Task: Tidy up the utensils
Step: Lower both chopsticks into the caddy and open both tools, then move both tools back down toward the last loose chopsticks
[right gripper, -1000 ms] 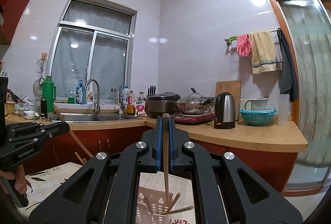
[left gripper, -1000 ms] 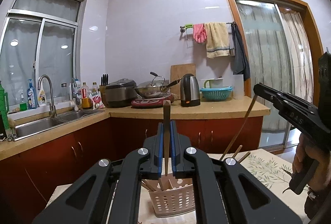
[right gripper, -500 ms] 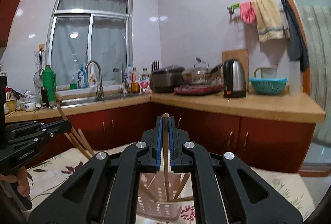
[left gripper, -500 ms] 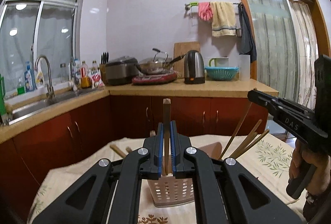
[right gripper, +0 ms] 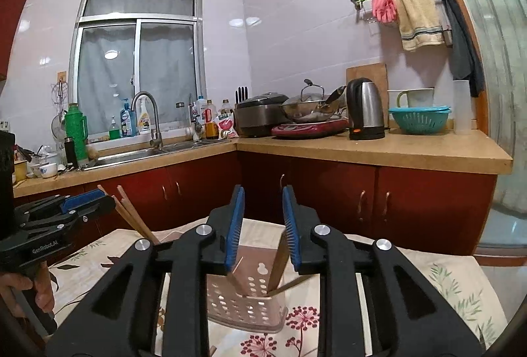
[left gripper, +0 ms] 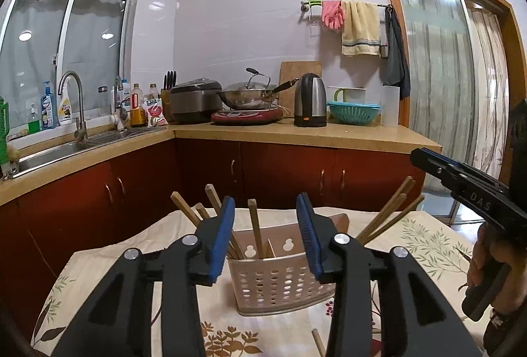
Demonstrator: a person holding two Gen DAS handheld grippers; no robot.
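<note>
1. Left wrist view: the left tongs [left gripper: 265, 218] are seen released, the blue pads [left gripper: 223, 235] standing well apart. The jaws have just been opening. One chopstick [left gripper: 254, 227] stands upright in the gap between the pads, touching neither, its lower end inside the basket [left gripper: 280, 284].
2. The perforated beige basket sits on the flowered tablecloth [left gripper: 428, 245] just ahead of and below the left tongs' tips. More chopsticks [left gripper: 388, 218] are seen leaning out of it, some to the left of the tongs, some to the right.
3. Right wrist view: the right tongs [right gripper: 263, 225] are also released, with a narrower gap; the jaws have just been opening. A chopstick [right gripper: 282, 255] leans against the inner face of the right-hand pad, foot in the basket [right gripper: 243, 307]. Whether it is merely touched cannot be told.
4. A thinner stick [right gripper: 234, 276] is noted by the left-hand pad.
5. Each tool is visible at the edge of the other's view, held by a hand [left gripper: 487, 261].
</note>
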